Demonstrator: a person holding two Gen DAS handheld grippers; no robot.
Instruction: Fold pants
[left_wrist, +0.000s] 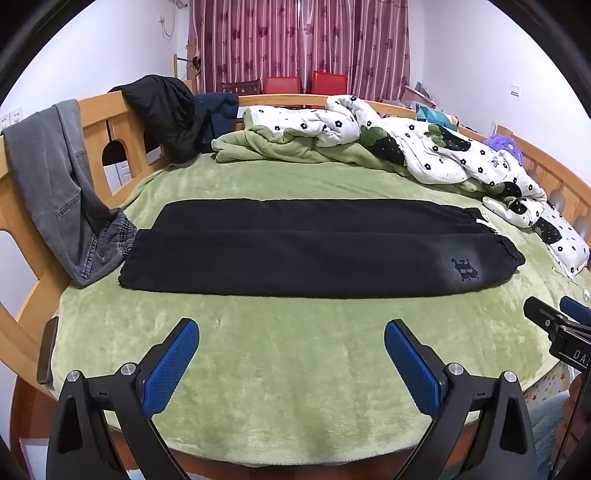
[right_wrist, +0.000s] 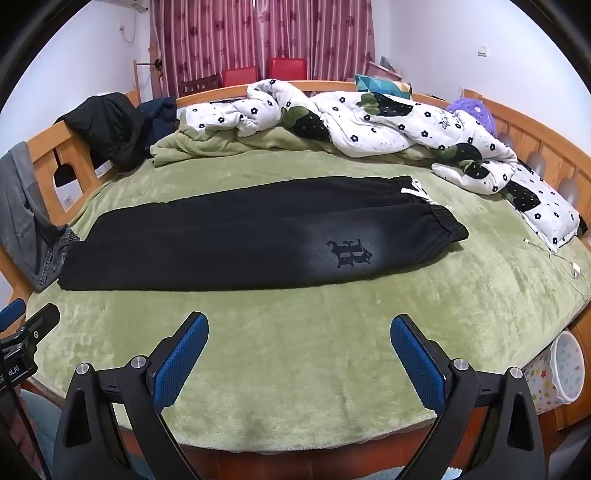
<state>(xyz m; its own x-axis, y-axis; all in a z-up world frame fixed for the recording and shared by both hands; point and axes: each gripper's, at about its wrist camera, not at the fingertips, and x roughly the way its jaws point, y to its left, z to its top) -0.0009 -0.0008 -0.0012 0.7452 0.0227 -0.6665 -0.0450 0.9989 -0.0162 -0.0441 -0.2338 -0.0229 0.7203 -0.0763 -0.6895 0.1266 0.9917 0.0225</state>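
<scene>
The black pants (left_wrist: 317, 251) lie flat across the green plush blanket (left_wrist: 295, 369) on the bed, already doubled lengthwise, one leg over the other, running from 9 o'clock to 3 o'clock in the left wrist view. Their elastic cuffs (right_wrist: 443, 225) and white drawstring (right_wrist: 417, 192) sit at the 2 o'clock end in the right wrist view, with a dark emblem (right_wrist: 349, 253) on a faded patch just inside the cuff.

The left tool (left_wrist: 291, 343) hangs over bare blanket at 6 o'clock, jaws spread wide, nothing between them, apart from the pants. The right tool (right_wrist: 299, 339) stands likewise: wide open, empty, short of the near edge of the pants (its tip also shows at 3 o'clock in the left view).

Grey jeans (left_wrist: 55, 192) drape over the wooden bed rail (left_wrist: 96, 110) at 9 o'clock, their hem touching the pants' end. A flowered quilt (left_wrist: 424, 147) is bunched from 12 to 3 o'clock, well behind the pants.
</scene>
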